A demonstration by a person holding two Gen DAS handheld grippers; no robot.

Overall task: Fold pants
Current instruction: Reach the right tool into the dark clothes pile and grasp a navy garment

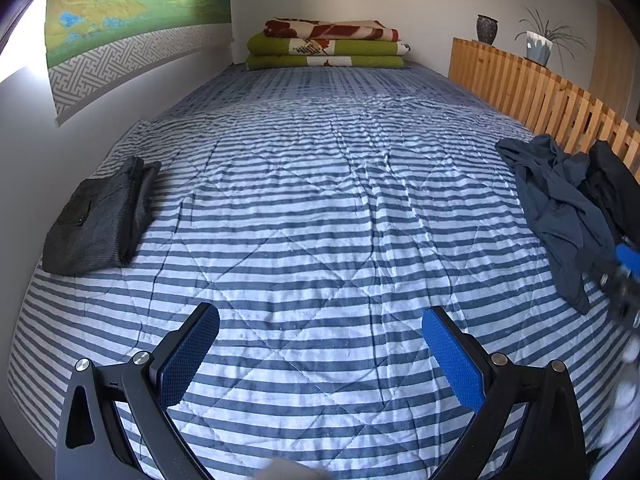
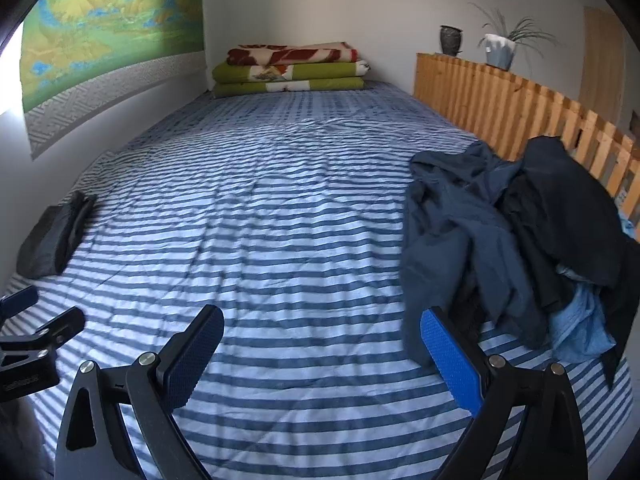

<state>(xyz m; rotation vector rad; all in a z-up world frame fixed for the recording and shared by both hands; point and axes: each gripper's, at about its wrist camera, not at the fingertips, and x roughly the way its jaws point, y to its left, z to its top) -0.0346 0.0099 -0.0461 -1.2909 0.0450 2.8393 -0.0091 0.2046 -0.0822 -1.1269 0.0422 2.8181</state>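
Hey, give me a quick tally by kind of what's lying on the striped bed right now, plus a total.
Folded dark grey garment by the wall: 1
Loose pile of unfolded clothes by the wooden rail: 1 (pieces inside can't be counted)
Folded blankets stacked at the far end: 3
Total: 5
Both tongs, left and right, hover open, holding nothing.

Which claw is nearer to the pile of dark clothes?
Right. The right claw hangs open just beside the pile of dark clothes; the left claw is open over the bare striped bedcover, farther left.
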